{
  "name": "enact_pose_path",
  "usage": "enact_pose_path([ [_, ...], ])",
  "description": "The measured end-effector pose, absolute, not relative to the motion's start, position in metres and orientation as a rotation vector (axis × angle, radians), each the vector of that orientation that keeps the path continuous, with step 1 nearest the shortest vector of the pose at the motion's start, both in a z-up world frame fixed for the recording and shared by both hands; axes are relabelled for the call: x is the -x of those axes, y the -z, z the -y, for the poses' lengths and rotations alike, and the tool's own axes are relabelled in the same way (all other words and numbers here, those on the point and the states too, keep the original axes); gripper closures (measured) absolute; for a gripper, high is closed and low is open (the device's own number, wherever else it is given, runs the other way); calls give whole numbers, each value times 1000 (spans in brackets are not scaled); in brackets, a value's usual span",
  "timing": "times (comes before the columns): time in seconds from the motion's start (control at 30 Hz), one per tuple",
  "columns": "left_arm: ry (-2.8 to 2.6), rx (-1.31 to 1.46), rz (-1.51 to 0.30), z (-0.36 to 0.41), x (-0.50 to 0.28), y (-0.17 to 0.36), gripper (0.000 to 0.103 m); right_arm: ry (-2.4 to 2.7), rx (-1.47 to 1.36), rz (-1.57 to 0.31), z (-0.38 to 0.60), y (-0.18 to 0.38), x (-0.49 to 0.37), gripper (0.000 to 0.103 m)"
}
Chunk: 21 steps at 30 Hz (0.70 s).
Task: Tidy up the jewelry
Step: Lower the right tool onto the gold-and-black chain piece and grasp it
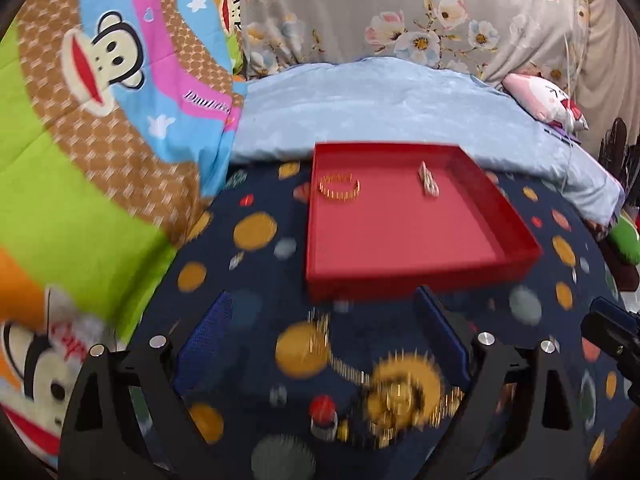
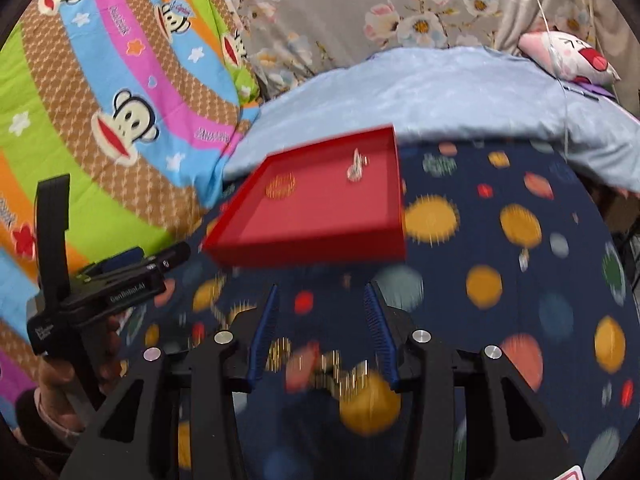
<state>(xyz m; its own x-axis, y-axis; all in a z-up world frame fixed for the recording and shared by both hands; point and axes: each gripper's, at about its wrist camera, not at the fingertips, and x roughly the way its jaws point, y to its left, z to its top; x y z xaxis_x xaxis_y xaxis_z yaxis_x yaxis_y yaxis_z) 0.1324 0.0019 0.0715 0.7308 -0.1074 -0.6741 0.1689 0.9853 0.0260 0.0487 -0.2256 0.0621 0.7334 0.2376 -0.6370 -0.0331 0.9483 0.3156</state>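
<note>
A shallow red tray [image 1: 400, 248] sits on a dark blue bedspread [image 1: 248, 280] printed with coloured dots. Inside it, near the far edge, lie a gold bangle [image 1: 339, 188] and, well apart to its right, a small pale hair clip or brooch [image 1: 429, 181]; they look already sorted. Loose on the bedspread just in front of the tray lies a blurred gold chain necklace [image 1: 400, 396] with a red-stoned ring [image 1: 323, 410] beside it, probably still waiting to go in. The left gripper [image 1: 324, 308] hovers above this jewelry with its blue pads spread wide and nothing between them, placed as if to pick a piece up. The right gripper [image 2: 320, 300] is moderately open and empty too, hovering over the same gold pieces [image 2: 340, 368]. Motion blur hides fine detail. A monkey-print quilt [image 1: 100, 120] lies to the left.
</note>
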Motion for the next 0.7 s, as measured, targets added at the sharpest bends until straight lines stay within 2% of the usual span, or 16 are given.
enact_pose_path([
  [0.27,144,-98,-812,-8,-61,-28,14,-124,-251,-842,207,-12,18,59],
  [0.7,102,-66,-837,-17,-52,-3,14,-113,-282,-840,205,-2,-27,59],
])
